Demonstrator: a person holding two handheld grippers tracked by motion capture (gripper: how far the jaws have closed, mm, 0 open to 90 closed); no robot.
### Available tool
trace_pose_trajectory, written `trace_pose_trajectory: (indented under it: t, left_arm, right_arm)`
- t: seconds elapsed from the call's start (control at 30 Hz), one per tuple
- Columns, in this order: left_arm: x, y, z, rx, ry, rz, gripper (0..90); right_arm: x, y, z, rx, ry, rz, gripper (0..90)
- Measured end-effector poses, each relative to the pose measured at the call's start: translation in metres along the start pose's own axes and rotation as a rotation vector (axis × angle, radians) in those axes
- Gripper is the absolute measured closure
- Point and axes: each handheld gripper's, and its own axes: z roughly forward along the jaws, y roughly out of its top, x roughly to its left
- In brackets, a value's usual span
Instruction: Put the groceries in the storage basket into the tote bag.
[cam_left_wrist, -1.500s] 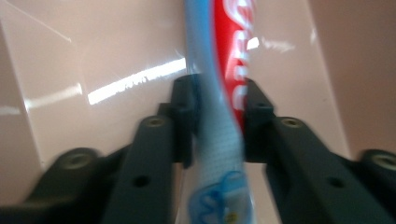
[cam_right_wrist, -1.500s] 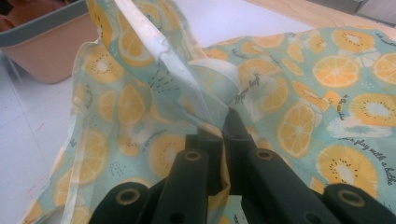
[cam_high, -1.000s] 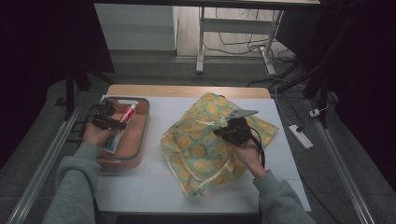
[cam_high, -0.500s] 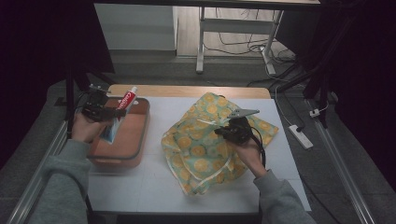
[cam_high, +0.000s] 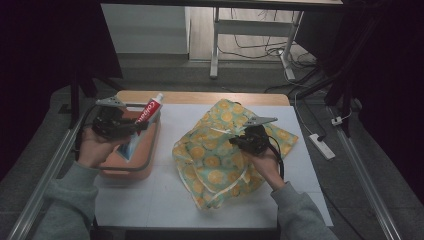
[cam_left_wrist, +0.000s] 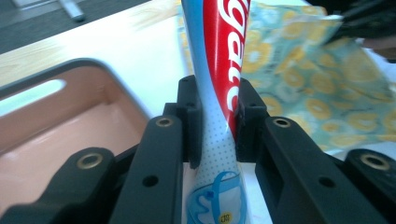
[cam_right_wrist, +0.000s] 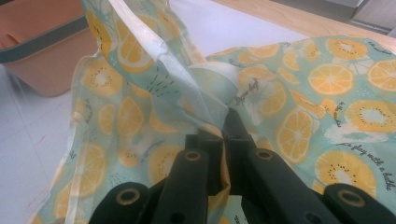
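Toothpaste tube (cam_high: 148, 111), red and white with partial "Colgate" lettering legible, sits clamped between the jaws of the left gripper (cam_high: 131, 128) at left of frame, above the orange basket (cam_high: 145, 156) near the table's left edge. Centre frame, the right gripper (cam_high: 239, 141) is closed tight on a fold of the orange-slice print bag (cam_high: 210, 167). White tabletop (cam_high: 170, 197) lies bare between basket and bag.

Right tongs (cam_right_wrist: 219, 123) pinching the orange-print bag (cam_right_wrist: 303, 93) (by its rim), peach basket (cam_right_wrist: 42, 42) behind
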Motion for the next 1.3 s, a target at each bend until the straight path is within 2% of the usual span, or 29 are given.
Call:
trace_pose_trajectory:
  t: [0.2, 0.3, 0.4, 0.57, 0.73, 1.13, 1.3]
  left_arm:
    - [-0.019, -0.008, 0.016, 0.002, -0.085, 0.022, 75.7]
    - [-0.033, -0.010, 0.024, 0.024, -0.087, 0.067, 75.8]
    - [-0.045, -0.012, 0.032, 0.035, -0.117, 0.090, 75.7]
    - [-0.070, -0.012, 0.049, 0.086, -0.175, 0.148, 75.7]
    - [-0.094, -0.011, 0.079, 0.165, -0.211, 0.204, 75.7]
    - [-0.112, -0.013, 0.139, 0.303, -0.231, 0.234, 75.6]
    - [-0.115, -0.010, 0.159, 0.326, -0.220, 0.227, 75.5]
  right_arm:
    - [0.000, 0.000, 0.000, 0.000, -0.001, 0.000, 88.8]
    - [-0.001, 0.000, 0.000, -0.001, -0.001, 0.001, 88.8]
    - [-0.001, 0.000, 0.000, -0.001, -0.003, 0.001, 88.8]
    - [0.000, 0.002, -0.001, -0.012, -0.004, -0.001, 88.8]
    - [0.002, 0.004, -0.002, -0.023, 0.004, 0.001, 88.8]
    - [0.003, 0.007, -0.008, -0.064, 0.000, 0.010, 88.8]
    - [0.007, 0.009, -0.010, -0.090, 0.010, 0.007, 88.8]
